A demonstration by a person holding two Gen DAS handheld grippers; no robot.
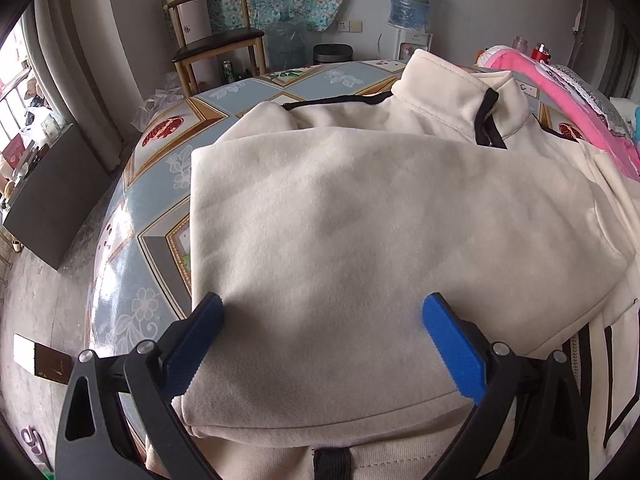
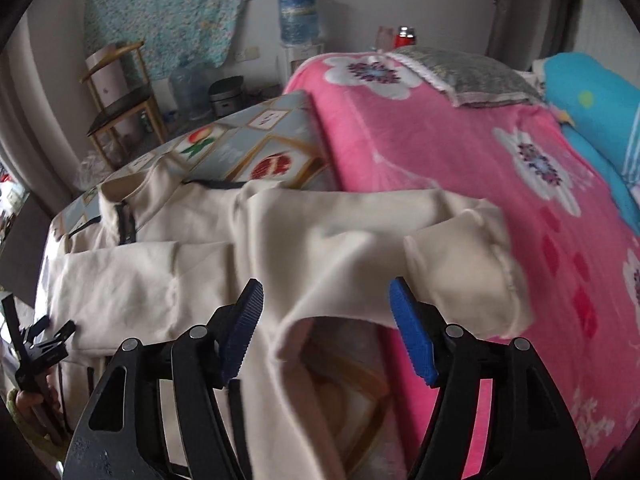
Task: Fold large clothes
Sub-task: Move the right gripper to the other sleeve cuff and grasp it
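Observation:
A cream zip-up jacket [image 1: 360, 216] with black trim lies on the patterned table [image 1: 160, 248], one side folded over its front and its collar [image 1: 448, 92] standing at the far end. My left gripper [image 1: 322, 304] hovers open over the folded panel, blue pads wide apart and gripping nothing. In the right wrist view the jacket's sleeve [image 2: 460, 264] hangs loose and rumpled toward the pink blanket. My right gripper [image 2: 326, 286] is open, with the sleeve cloth lying in front of and below its pads, not pinched. The left gripper [image 2: 52, 328] shows at the far left edge.
A pink flowered blanket [image 2: 460, 152] with a grey cushion [image 2: 464, 76] borders the table on the right. Beyond the table stand a wooden chair [image 1: 224, 40], water bottles [image 1: 410, 0] and a small bin [image 1: 332, 54]. A dark board [image 1: 52, 200] leans at the left.

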